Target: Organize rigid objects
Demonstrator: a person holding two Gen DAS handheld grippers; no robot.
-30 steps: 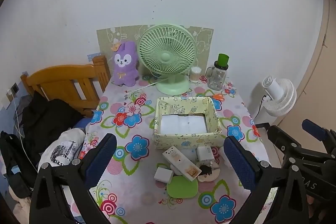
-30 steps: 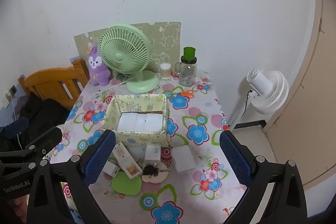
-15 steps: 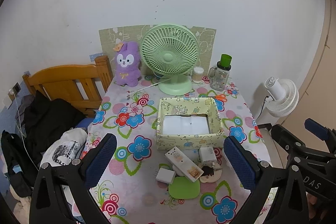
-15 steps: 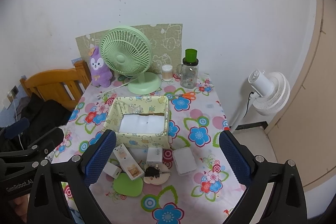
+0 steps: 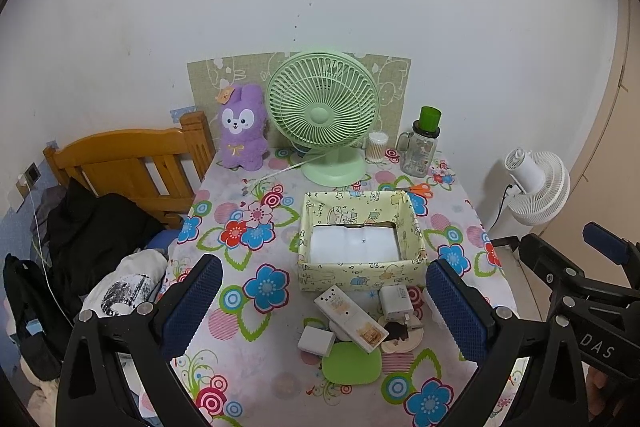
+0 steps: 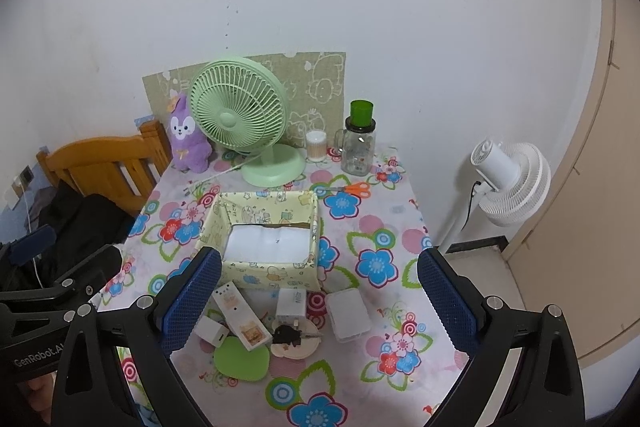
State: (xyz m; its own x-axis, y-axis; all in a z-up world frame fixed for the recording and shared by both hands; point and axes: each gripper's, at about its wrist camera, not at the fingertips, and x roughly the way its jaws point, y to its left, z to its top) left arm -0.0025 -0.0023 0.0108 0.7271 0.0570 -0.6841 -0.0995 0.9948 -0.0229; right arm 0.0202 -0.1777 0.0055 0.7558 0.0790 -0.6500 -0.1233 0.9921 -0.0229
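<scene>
Box (image 5: 360, 273) mid-table on floral cloth (image 5: 248, 359), chargers (image 5: 395, 303), remote (image 5: 351, 319) and green pad (image 5: 351, 363) clustered just near of it, left gripper (image 5: 324, 311) and right gripper (image 6: 318, 301) both spread wide, holding nothing

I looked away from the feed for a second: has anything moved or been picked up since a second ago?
Only the cameras shifted: both views have drawn back slightly, so the table looks a little smaller and farther off. The left gripper and right gripper are open as before and hold nothing. The patterned box, the white remote, the white charger and the green pad lie where they were.
</scene>
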